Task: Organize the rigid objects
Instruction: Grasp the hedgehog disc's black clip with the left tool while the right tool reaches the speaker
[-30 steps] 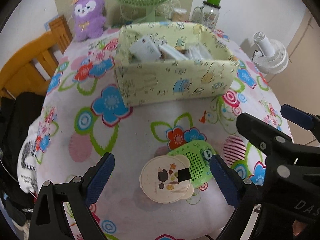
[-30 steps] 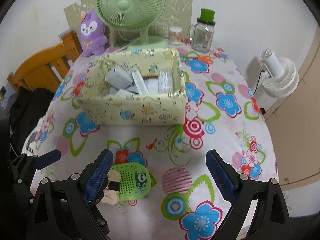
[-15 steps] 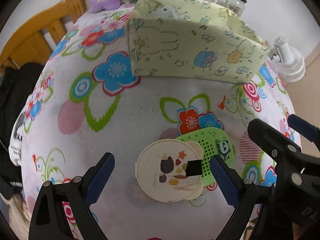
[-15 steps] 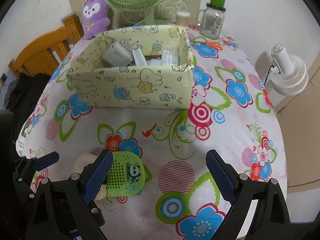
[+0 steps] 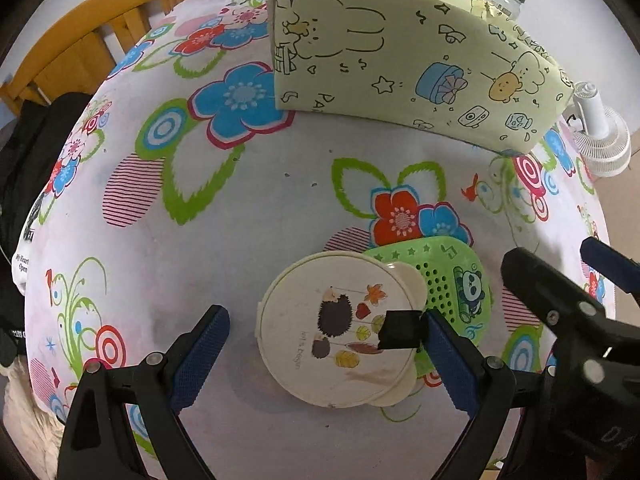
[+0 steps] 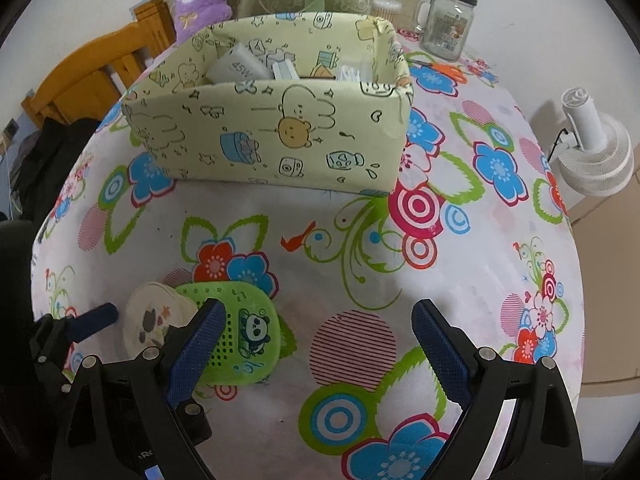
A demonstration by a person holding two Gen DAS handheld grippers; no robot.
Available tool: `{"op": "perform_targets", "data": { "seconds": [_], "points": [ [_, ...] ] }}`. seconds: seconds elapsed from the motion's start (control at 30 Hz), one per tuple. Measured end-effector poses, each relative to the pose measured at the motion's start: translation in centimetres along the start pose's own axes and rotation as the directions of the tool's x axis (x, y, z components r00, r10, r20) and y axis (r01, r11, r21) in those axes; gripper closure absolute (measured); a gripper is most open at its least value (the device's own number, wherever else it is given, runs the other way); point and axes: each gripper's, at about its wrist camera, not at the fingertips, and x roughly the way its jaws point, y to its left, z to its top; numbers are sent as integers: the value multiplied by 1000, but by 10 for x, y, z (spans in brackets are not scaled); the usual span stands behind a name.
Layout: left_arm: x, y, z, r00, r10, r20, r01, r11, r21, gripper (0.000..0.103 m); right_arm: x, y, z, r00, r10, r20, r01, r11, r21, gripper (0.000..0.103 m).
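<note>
- Left wrist view: left gripper [image 5: 324,344] is hanging spread around the round cream hedgehog-print case [image 5: 338,332], which is overlapping the green perforated panda case [image 5: 452,280].
- Right gripper [image 6: 316,338] is gaping beside them, holding nothing.

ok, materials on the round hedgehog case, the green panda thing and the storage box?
Round case: looks like hard cream plastic, smooth with a faint sheen and a printed picture on the lid.
Green panda thing: probably moulded plastic, matte, with a grid of punched holes and raised stars.
Storage box: apparently fabric or paper over board; printed matte walls, soft folded corners, slightly bowed. Can't tell which.
</note>
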Motion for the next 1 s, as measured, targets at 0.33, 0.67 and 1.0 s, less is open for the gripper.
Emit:
{"op": "perform_targets", "data": {
  "seconds": [0.33,0.67,1.0],
  "points": [
    [-12,-1,-12,1000,-8,7,8,1000,-27,24,8,-4,1,999,37,-22,-37,999,-15,7],
    [-31,10,-19,999,42,22,-43,999,26,24,7,12,1,996,83,-28,-83,996,-12,7],
    [-32,22,-5,999,29,37,-34,988,148,24,12,42,-5,990,128,-57,-126,991,42,7]
  ]
}}
